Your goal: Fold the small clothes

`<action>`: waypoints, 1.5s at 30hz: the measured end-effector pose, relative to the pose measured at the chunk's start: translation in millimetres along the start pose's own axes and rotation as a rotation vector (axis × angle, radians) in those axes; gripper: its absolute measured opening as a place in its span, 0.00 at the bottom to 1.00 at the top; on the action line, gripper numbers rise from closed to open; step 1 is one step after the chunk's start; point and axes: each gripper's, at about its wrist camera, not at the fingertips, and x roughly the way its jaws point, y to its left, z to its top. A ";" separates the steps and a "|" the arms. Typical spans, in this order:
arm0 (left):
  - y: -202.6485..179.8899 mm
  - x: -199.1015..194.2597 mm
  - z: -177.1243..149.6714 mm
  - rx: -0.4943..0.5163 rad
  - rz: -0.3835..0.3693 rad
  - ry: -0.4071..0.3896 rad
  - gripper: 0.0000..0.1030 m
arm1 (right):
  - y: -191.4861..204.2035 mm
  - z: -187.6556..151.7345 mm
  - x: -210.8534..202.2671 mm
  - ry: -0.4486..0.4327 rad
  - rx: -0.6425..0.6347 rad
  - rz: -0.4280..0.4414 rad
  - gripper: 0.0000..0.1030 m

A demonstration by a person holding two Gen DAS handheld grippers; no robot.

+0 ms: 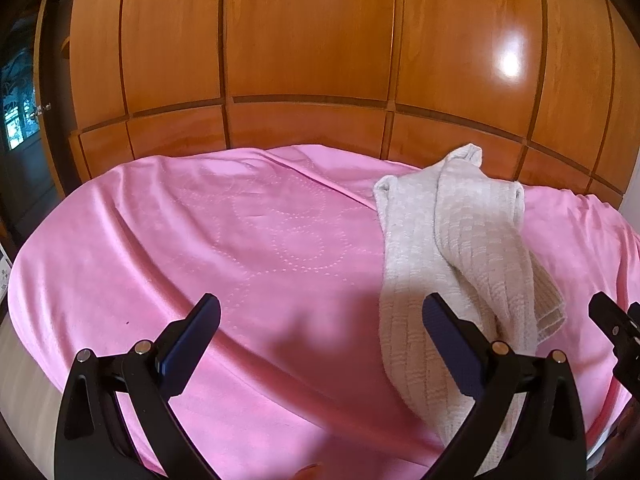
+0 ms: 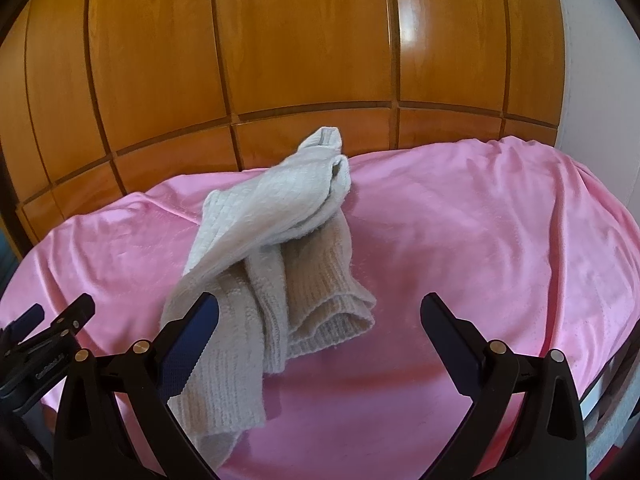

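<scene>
A beige knitted garment (image 1: 452, 240) lies crumpled in a long strip on the pink bedspread (image 1: 240, 240). In the right wrist view the garment (image 2: 280, 248) is twisted, one part laid over another. My left gripper (image 1: 320, 312) is open and empty above the spread, its right finger in front of the garment's near end. My right gripper (image 2: 320, 312) is open and empty, its left finger in front of the garment's near end. The right gripper also shows at the right edge of the left wrist view (image 1: 616, 332). The left gripper shows at the left edge of the right wrist view (image 2: 44, 336).
A wooden panelled wardrobe (image 1: 304, 40) stands close behind the bed. A dark doorway with a window (image 1: 20, 120) is at the far left. A white wall (image 2: 592, 80) is at the right. The bed edge (image 2: 608, 368) drops off at lower right.
</scene>
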 end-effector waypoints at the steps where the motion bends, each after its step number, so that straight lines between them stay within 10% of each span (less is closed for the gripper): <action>1: 0.6 0.9 0.2 -0.001 0.004 0.002 0.98 | 0.5 0.2 0.6 0.002 -0.002 0.001 0.97; 27: 4.1 20.2 -4.2 -0.009 0.017 0.057 0.98 | 7.8 2.8 11.3 0.021 -0.019 0.047 0.95; 31: 10.4 28.7 -5.3 -0.017 0.016 0.083 0.98 | 8.2 7.7 16.1 0.041 -0.027 0.090 0.67; 42: 79.0 47.6 -13.9 -0.174 0.032 0.151 0.97 | 44.4 12.9 74.2 0.297 0.067 0.438 0.57; 45: 81.1 48.7 -18.2 -0.166 -0.011 0.159 0.94 | 62.1 16.2 83.9 0.308 0.020 0.440 0.33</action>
